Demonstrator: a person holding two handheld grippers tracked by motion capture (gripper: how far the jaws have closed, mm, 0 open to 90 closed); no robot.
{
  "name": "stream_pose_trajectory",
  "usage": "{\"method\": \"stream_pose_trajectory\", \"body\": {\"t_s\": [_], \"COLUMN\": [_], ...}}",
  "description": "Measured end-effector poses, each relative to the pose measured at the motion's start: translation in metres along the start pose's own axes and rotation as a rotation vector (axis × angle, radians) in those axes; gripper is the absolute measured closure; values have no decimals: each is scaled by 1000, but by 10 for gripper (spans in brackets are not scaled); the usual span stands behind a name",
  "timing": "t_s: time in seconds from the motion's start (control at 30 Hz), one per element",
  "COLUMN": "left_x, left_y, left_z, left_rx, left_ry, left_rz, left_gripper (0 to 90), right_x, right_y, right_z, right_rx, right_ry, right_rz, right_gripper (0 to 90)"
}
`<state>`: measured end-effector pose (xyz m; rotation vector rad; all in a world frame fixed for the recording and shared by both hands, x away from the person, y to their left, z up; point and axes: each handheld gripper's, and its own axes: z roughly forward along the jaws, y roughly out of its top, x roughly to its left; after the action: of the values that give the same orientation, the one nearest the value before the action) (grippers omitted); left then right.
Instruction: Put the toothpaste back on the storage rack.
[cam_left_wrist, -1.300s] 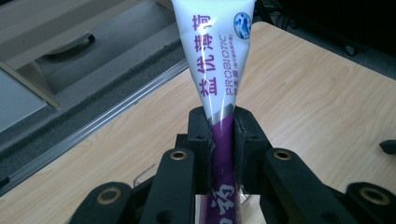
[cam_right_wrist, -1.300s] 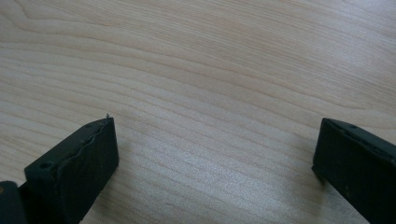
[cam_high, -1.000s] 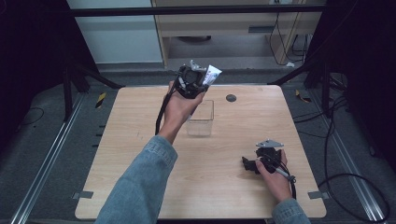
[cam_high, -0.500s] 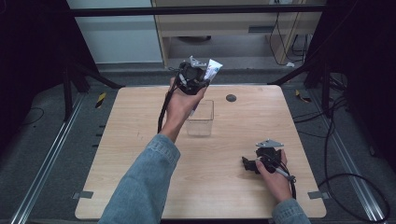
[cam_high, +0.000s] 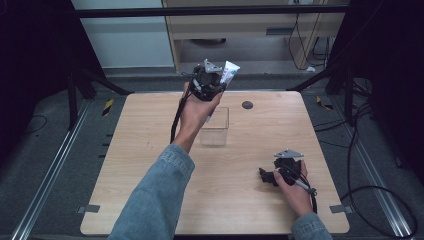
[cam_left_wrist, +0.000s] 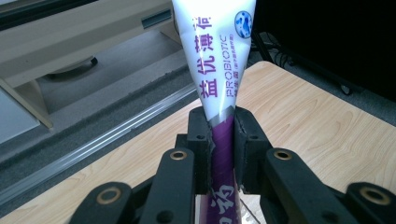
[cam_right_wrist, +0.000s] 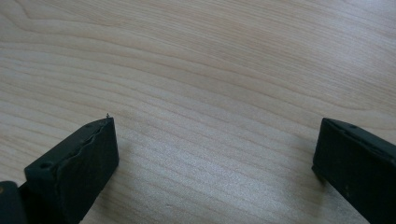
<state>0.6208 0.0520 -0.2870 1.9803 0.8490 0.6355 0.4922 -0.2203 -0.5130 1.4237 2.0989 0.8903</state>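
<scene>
The pale wood-grain rectangular table (cam_high: 150, 165) carries a clear square plastic container (cam_high: 215, 127) near its centre, toward twelve o'clock, and a small dark round disc (cam_high: 247, 105) at one o'clock of it; above the container the left gripper (cam_high: 209, 84) is raised, clenched on a white-and-purple toothpaste tube (cam_high: 229, 71) at the neck of its flattened body, crimped end up; the right gripper (cam_high: 270, 176) rests at five o'clock on the table, jaws spread wide and empty.

Likely risks: the soft tube (cam_left_wrist: 219, 70) could slide or buckle between the narrow jaws; lowered off-line, its hidden bottom end may catch the container's rim and tip the light box; a hard squeeze might force paste out.
</scene>
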Motion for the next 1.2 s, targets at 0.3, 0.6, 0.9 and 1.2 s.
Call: {"method": "stream_pose_trajectory", "body": {"t_s": [0.3, 0.6, 0.9, 1.2], "left_x": [-5, -4, 3, 6], "left_y": [-1, -4, -9, -16], "left_z": [4, 6, 9, 21], "left_rx": [-22, -24, -19, -33], "left_ry": [-10, -4, -11, -15], "left_rz": [1, -6, -26, -15], "left_gripper": [785, 784, 784, 783], "right_x": [0, 0, 0, 0], "right_y": [0, 0, 0, 0], "right_z": [0, 0, 0, 0], "right_rx": [-2, -2, -1, -1], "right_ry": [-1, 0, -2, -3], "right_rz": [-2, -2, -3, -7], "right_gripper": [4, 4, 4, 4]}}
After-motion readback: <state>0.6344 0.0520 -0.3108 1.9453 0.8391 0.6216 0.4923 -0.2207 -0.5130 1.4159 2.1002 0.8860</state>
